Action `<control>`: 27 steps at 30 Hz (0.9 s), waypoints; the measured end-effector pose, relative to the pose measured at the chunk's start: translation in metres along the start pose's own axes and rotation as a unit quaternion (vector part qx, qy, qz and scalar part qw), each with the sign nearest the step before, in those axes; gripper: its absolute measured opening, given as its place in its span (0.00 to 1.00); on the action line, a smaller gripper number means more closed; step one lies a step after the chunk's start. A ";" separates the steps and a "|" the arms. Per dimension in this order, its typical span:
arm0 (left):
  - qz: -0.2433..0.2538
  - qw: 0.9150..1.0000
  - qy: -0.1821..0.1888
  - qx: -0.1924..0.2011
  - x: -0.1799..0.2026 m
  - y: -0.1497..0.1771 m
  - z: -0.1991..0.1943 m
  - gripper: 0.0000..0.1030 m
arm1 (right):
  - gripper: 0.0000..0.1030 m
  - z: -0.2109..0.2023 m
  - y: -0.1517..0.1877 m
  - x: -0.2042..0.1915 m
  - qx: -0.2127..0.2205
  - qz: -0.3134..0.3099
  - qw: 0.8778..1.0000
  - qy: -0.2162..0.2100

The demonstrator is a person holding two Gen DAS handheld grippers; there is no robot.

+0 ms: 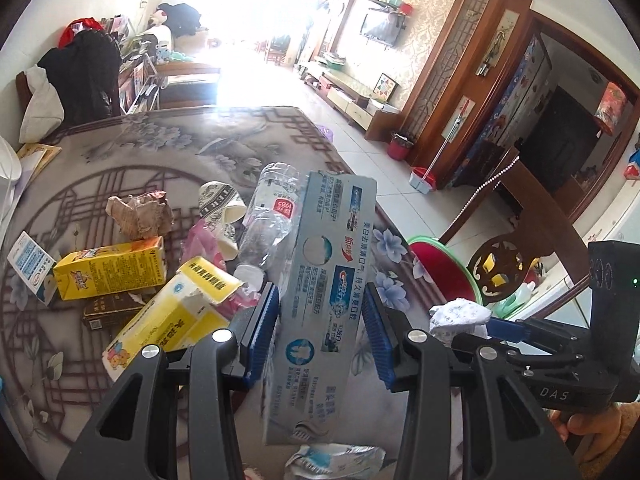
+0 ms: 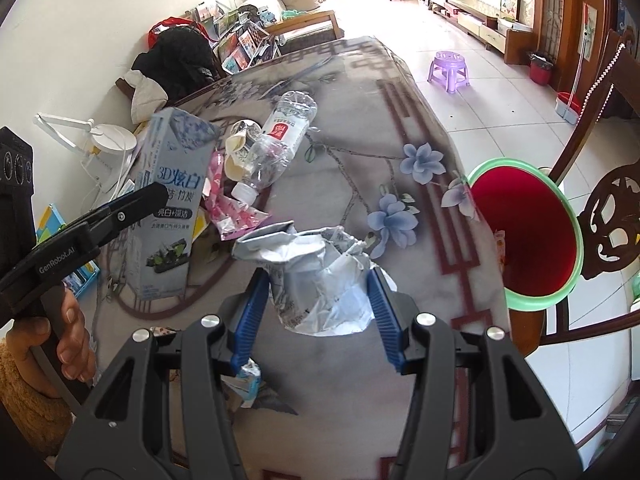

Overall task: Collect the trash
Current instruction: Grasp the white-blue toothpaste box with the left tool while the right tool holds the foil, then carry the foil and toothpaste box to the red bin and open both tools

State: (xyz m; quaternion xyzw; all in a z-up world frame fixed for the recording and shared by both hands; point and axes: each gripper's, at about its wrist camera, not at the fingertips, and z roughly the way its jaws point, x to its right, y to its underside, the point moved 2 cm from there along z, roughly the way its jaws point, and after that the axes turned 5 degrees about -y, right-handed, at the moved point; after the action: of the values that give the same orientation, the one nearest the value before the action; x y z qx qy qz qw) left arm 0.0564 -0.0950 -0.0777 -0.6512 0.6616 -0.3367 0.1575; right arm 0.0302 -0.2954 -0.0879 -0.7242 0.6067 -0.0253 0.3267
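My left gripper (image 1: 320, 312) is shut on a grey-blue toothpaste box (image 1: 324, 288) and holds it upright above the table; the box also shows in the right wrist view (image 2: 168, 200). My right gripper (image 2: 318, 284) is shut on a crumpled silver-white wrapper (image 2: 320, 276), seen from the left wrist view (image 1: 460, 316) too. A red bin with a green rim (image 2: 528, 232) stands on the floor beside the table's right edge, right of both grippers. On the table lie a crushed clear bottle (image 2: 276, 148), a paper cup (image 1: 220, 208), yellow cartons (image 1: 112, 268) and a pink wrapper (image 2: 232, 208).
The table carries a grey flowered cloth (image 2: 360, 92). A carved wooden chair (image 2: 612, 224) stands behind the bin. A purple stool (image 2: 450, 70) is on the tiled floor. A white desk lamp (image 2: 108, 140) stands at the table's left. A small crumpled wrapper (image 2: 246, 380) lies under my right gripper.
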 end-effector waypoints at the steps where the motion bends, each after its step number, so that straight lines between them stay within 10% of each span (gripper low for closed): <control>1: -0.003 1.000 0.000 -0.001 0.003 -0.001 0.003 0.38 | 0.49 0.000 -0.002 0.005 -0.002 -0.001 1.000 -0.002; 27: 0.027 0.999 0.018 -0.029 0.107 -0.016 0.056 0.35 | 0.49 -0.015 -0.041 0.173 0.014 0.064 0.997 0.051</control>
State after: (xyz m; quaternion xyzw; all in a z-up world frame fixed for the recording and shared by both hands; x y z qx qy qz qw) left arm 0.0941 -0.2111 -0.0829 -0.6310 0.6913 -0.3250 0.1356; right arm 0.1047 -0.4550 -0.1178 -0.6767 0.6675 -0.0496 0.3067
